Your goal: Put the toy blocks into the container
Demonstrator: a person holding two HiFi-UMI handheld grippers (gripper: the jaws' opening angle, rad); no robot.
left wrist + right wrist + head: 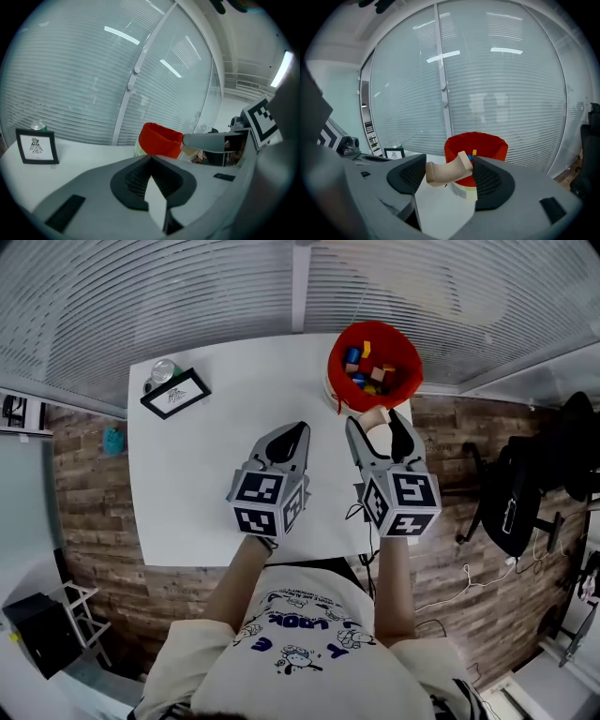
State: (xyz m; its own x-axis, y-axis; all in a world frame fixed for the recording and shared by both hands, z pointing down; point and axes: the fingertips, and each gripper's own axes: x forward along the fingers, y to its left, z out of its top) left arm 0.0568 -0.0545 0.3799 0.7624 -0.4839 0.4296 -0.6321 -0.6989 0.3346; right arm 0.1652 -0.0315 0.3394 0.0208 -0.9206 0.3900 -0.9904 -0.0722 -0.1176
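A red container [375, 362] stands at the far right of the white table [206, 484], holding several coloured blocks [367, 371]. My right gripper [373, 421] hovers just in front of it, shut on a pale wooden arch block [447, 171] that spans its jaws. The red container [476, 150] rises right behind the block in the right gripper view. My left gripper [294, 431] hangs over the middle of the table, shut with nothing in it. In the left gripper view the container [159, 139] lies ahead to the right.
A small black-framed picture [175, 393] with a round glass object [162, 371] beside it stands at the table's far left corner. Slatted blinds run behind the table. A dark chair [525, 484] stands on the wooden floor to the right.
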